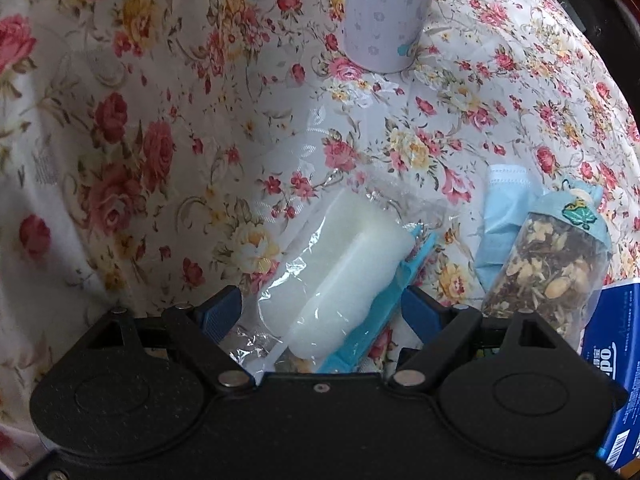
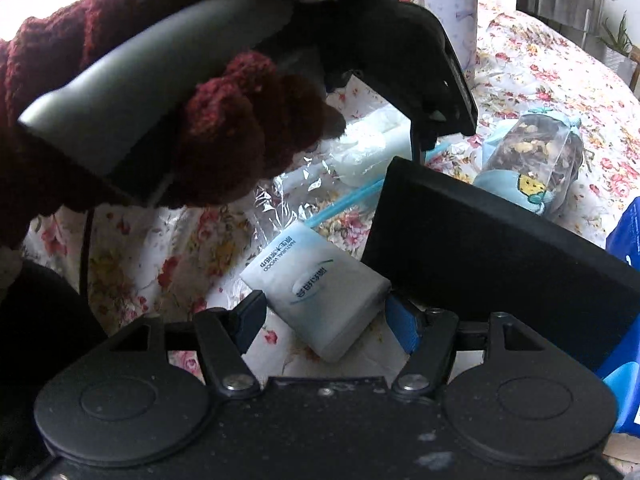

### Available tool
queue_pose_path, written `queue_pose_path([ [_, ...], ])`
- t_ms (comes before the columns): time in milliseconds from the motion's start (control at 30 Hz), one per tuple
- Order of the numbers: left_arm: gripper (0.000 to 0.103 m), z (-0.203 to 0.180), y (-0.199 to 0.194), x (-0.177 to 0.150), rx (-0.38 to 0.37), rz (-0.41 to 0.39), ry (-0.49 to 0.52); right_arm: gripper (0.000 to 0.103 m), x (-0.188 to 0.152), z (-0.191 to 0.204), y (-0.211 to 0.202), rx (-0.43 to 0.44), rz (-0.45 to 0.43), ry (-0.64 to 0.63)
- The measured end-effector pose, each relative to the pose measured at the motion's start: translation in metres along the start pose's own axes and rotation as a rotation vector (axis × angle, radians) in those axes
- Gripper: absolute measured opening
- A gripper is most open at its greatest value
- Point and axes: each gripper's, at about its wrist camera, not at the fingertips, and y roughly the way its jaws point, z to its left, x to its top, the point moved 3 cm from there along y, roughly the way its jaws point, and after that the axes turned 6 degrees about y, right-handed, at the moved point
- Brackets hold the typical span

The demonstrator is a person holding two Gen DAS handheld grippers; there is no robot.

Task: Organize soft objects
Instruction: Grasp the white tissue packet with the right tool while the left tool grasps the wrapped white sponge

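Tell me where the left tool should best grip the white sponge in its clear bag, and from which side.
Probably across the middle of the white sponge, coming down from above. It lies flat on the floral cloth as a long block, and the open left tool already straddles its narrow width, beside the blue handle.

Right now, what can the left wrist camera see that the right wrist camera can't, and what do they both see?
Only the left wrist view shows the left gripper open around the white sponge roller in its clear wrapper, and a folded light blue cloth.

Only the right wrist view shows the right gripper holding a small tissue pack, and a hand in a dark red knitted glove holding the other gripper's handle.

Both show the bag of dried flowers, the lilac flask and the floral cloth.
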Motion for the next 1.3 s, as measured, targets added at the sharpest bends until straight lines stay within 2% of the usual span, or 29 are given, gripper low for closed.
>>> queue_pose_path([
  [100, 0.081, 0.000, 0.000, 0.000, -0.008, 0.002, -0.002, 0.055, -0.001, 0.000, -0.003, 0.012, 0.000, 0.019],
  [233, 0.068, 0.002, 0.002, 0.000, -0.043, 0.002, -0.020, 0.044, -0.003, -0.010, -0.010, 0.042, 0.015, 0.062],
  [400, 0.059, 0.002, -0.002, -0.003, -0.047, -0.014, -0.028, 0.041, -0.010, -0.024, -0.023, 0.018, 0.019, 0.097],
  [467, 0.055, 0.003, -0.005, -0.006, -0.047, -0.022, -0.030, 0.036, -0.015, -0.030, -0.031, 0.008, 0.020, 0.107],
  [700, 0.051, 0.010, -0.012, -0.019, -0.030, -0.012, -0.077, 0.034, -0.033, -0.048, -0.059, -0.044, 0.008, 0.140],
  [800, 0.049, 0.009, -0.019, -0.025, 0.020, -0.018, -0.070, 0.044, -0.039, -0.050, -0.069, -0.058, -0.027, 0.137],
  [900, 0.048, 0.009, -0.033, -0.028, 0.078, -0.043, -0.070, 0.053, -0.037, -0.045, -0.077, -0.068, -0.072, 0.078],
  [967, 0.048, 0.011, -0.046, -0.028, 0.060, -0.057, -0.085, 0.059, -0.034, -0.040, -0.079, -0.067, -0.091, 0.027],
  [1100, 0.048, 0.011, -0.068, -0.036, 0.039, -0.069, -0.076, 0.065, -0.027, -0.031, -0.081, -0.046, -0.116, -0.063],
  [1300, 0.048, 0.017, -0.098, -0.061, 0.008, -0.088, -0.081, 0.066, -0.018, -0.023, -0.062, -0.016, -0.105, -0.153],
])
